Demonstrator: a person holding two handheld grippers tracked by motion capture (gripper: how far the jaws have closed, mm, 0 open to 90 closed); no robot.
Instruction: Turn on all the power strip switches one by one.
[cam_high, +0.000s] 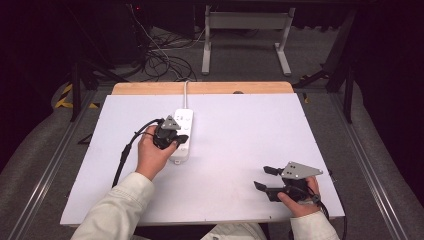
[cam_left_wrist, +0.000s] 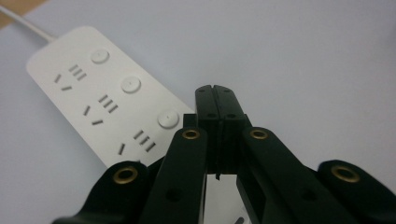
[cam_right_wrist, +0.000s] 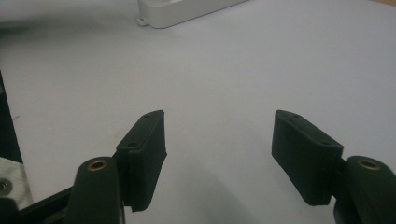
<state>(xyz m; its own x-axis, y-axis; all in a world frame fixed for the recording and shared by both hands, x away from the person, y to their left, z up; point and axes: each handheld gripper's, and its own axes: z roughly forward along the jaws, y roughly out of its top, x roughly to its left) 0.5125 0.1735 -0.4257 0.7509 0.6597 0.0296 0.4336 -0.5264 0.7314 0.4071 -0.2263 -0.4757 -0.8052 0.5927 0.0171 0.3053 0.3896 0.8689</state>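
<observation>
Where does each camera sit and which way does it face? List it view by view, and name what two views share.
High view: above the person's side, looking forward and down on the table; forearms, both hands, left gripper, right gripper.
Left gripper view: rides the left gripper, looking along its shut jaws beside the power strip.
Right gripper view: rides the right gripper, open jaws over the white tabletop.
Shared: all three views show the power strip.

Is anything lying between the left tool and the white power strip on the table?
Nothing visible does. The shut left tool hovers right at the near end of the white plastic power strip, by its nearest round button, with only bare white table around.
</observation>
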